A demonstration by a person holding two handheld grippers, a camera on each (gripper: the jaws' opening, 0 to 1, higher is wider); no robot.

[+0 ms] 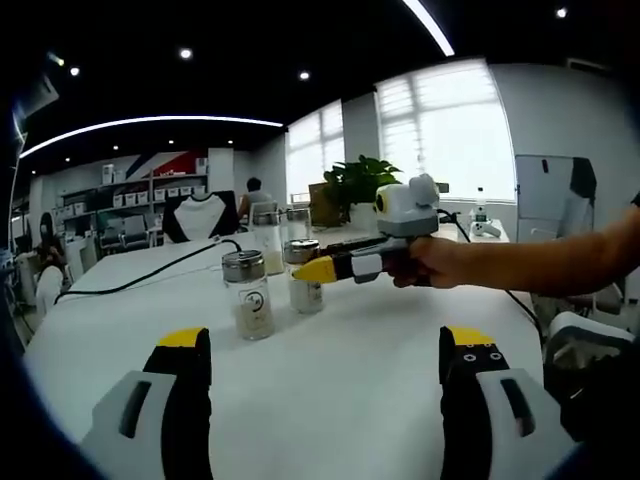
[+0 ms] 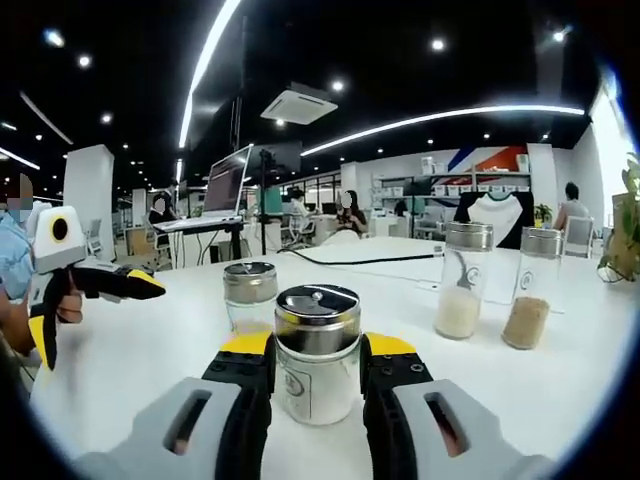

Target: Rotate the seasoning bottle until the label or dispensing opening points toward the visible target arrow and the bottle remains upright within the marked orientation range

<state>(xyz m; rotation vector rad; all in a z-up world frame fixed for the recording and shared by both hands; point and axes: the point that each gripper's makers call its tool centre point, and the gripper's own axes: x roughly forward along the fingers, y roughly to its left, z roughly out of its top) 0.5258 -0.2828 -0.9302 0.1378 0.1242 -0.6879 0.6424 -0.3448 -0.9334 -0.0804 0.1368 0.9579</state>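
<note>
We are gripping the seasoning bottle (image 2: pixel 317 355) in the right gripper (image 2: pixel 316 372) jaws; left gripper (image 1: pixel 325 375) jaws are gaping. Twisting carelessly risks tipping it against the jar (image 2: pixel 249 296) at eleven o'clock.

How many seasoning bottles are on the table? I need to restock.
4. One between the right hand-held gripper's jaws, one just behind it, and two farther right. Others may be hidden.
</note>
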